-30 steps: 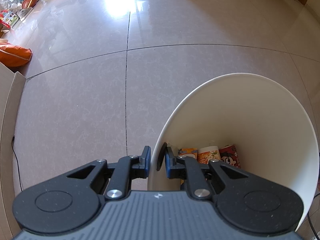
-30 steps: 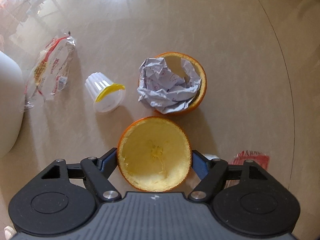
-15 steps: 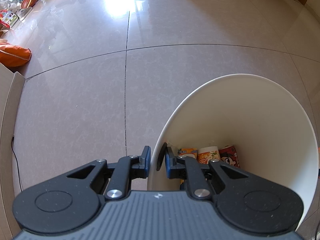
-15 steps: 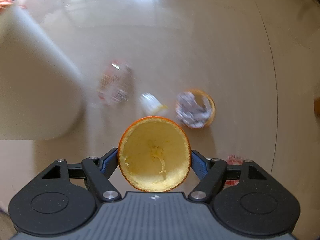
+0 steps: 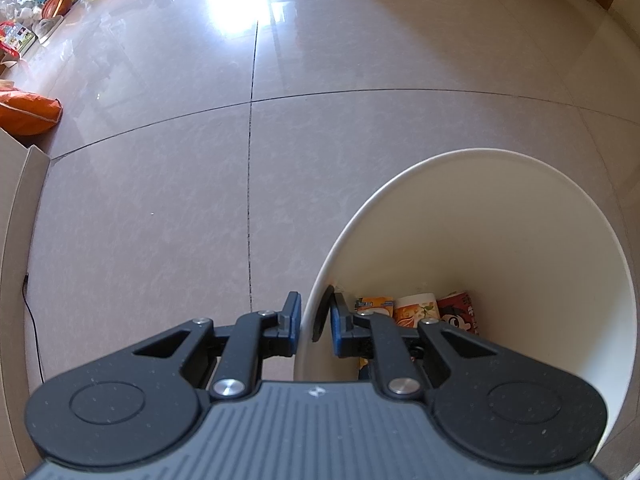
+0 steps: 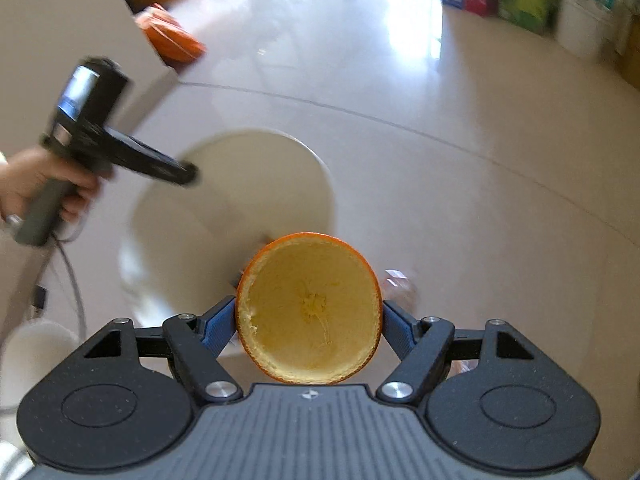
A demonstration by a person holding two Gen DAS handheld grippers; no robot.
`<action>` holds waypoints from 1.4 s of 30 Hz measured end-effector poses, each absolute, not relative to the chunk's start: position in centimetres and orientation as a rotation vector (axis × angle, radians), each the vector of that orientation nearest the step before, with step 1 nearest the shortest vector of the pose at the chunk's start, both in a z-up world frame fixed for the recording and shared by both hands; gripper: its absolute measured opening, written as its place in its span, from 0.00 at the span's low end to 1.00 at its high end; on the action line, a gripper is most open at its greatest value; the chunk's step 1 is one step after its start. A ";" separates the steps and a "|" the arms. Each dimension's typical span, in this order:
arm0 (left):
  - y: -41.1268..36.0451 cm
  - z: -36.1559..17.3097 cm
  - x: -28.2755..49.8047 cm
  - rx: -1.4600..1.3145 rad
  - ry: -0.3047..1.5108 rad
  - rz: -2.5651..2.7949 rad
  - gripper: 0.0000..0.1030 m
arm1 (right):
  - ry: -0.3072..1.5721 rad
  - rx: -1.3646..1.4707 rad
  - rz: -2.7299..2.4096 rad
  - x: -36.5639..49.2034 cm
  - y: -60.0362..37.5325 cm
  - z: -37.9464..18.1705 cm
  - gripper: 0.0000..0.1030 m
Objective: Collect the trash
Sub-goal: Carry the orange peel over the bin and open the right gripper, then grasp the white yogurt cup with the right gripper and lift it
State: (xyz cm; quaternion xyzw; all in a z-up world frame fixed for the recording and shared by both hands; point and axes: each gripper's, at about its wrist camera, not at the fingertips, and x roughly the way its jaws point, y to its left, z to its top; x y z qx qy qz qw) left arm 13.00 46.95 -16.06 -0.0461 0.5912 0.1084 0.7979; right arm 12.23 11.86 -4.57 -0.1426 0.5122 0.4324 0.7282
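Right claw (image 6: 308, 316) clamped wide on hollow orange peel half (image 6: 308, 308), cut side facing camera, held above floor (image 6: 460, 184) near white bin (image 6: 240, 200). Left claw (image 5: 314, 318) pinched tight on bin rim (image 5: 316, 280), one finger inside, one outside. Snack wrappers (image 5: 436, 312) at bin bottom. Person's hand (image 6: 36, 184) grips left handle.

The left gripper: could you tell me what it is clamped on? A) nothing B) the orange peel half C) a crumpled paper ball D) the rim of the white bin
D: the left gripper is shut with one finger outside and one inside the wall of the white bin.
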 end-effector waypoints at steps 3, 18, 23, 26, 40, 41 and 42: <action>46.9 -16.0 13.0 -0.099 1.269 0.229 0.13 | 1.100 -0.323 0.994 12.0 14.3 -3.8 0.78; 47.1 -16.2 12.9 -0.106 1.269 0.227 0.14 | 1.023 -0.310 0.962 12.8 15.9 -3.7 0.90; 47.2 -16.2 13.0 -0.099 1.269 0.225 0.14 | 1.015 -0.278 0.908 14.0 13.8 -3.7 0.90; 47.2 -16.2 13.0 -0.101 1.269 0.223 0.14 | 1.005 -0.264 0.865 14.6 12.3 -4.2 0.90; 47.0 -16.3 12.7 -0.102 1.261 0.229 0.14 | 1.009 -0.406 0.774 15.3 5.3 -17.8 0.90; 47.0 -16.2 12.7 -0.102 1.261 0.230 0.14 | 1.016 -0.419 0.774 15.2 5.2 -19.1 0.90; 47.0 -16.2 12.7 -0.106 1.261 0.231 0.14 | 1.025 -0.428 0.773 15.2 5.1 -20.2 0.90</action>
